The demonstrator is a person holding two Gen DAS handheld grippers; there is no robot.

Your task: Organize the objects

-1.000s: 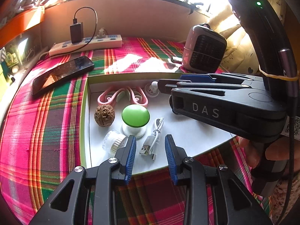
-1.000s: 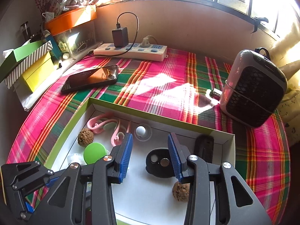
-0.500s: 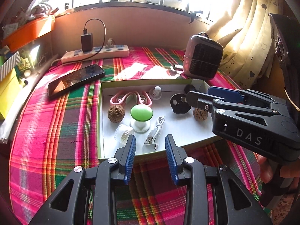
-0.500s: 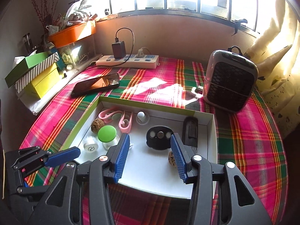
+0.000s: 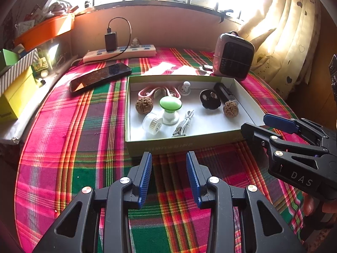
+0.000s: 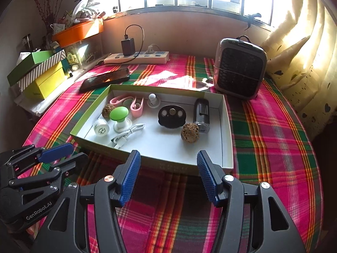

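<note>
1. Here, in the left wrist view, the left gripper hovers over the pink-and-green plaid tablecloth, just short of the near wall of the shallow green-rimmed cardboard box. Its blue-padded jaws are parted with nothing between them.
2. Inside the box lie a wrinkled brown walnut, a green mushroom-shaped knob on a white base, a small white round cap, a coiled white USB cable, pink curved earhooks, a black round disc with holes, a black cylindrical device and a second walnut.
3. At the right edge, the right gripper reaches toward the box's near right corner.
4. In the right wrist view, the right gripper hangs before the box's near wall; its jaws are opening and hold nothing.
5. The left gripper sits at lower left, beside the box's near left corner.
6. Beyond the box rest a dark smartphone, a white power strip and a grey boxy fan heater.
</note>
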